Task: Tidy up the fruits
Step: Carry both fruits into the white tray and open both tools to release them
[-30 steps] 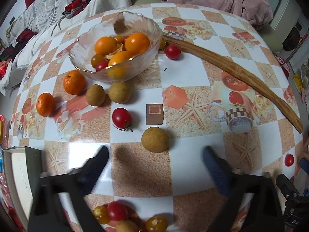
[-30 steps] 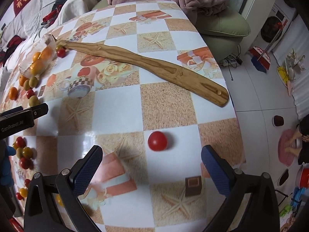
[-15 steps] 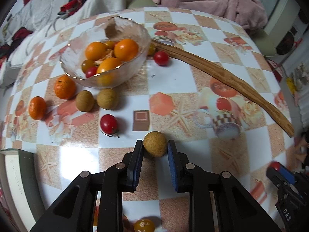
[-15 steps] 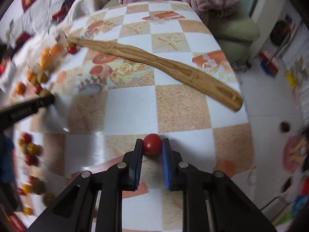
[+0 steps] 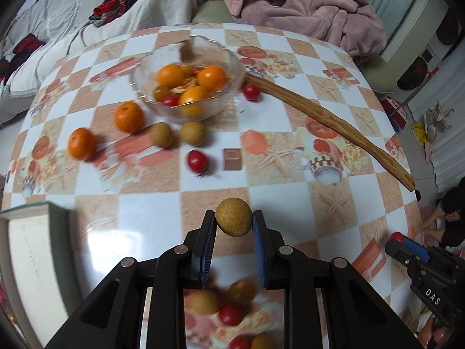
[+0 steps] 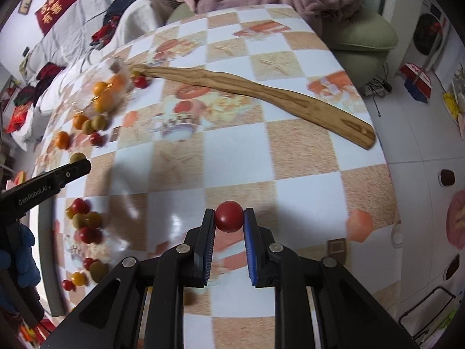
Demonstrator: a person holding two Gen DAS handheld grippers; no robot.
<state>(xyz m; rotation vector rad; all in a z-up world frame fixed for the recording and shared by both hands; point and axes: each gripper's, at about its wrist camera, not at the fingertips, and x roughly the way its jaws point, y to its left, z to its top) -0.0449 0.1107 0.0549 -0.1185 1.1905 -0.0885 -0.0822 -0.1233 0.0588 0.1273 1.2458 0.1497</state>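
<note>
My left gripper point(image 5: 234, 218) is shut on a round brown longan point(image 5: 234, 217) and holds it above the table. My right gripper point(image 6: 229, 216) is shut on a red cherry tomato point(image 6: 229, 215), also lifted off the table. A glass bowl point(image 5: 145, 72) at the far side holds oranges and small tomatoes. Two oranges point(image 5: 129, 116), two longans point(image 5: 191, 133) and a red tomato point(image 5: 197, 160) lie in front of the bowl. A cluster of small tomatoes and longans point(image 5: 232, 305) lies under the left gripper. The left gripper also shows in the right wrist view point(image 6: 76, 167).
A long wooden stick point(image 5: 328, 119) lies diagonally from the bowl to the table's right edge, with a red tomato point(image 5: 251, 91) beside it. A book point(image 5: 32, 261) sits at the left edge. A pink blanket point(image 5: 305, 8) and sofa stand behind the table.
Both grippers have lifted off the table, the left with the longan and the right with the red tomato. One second ago both were open.
</note>
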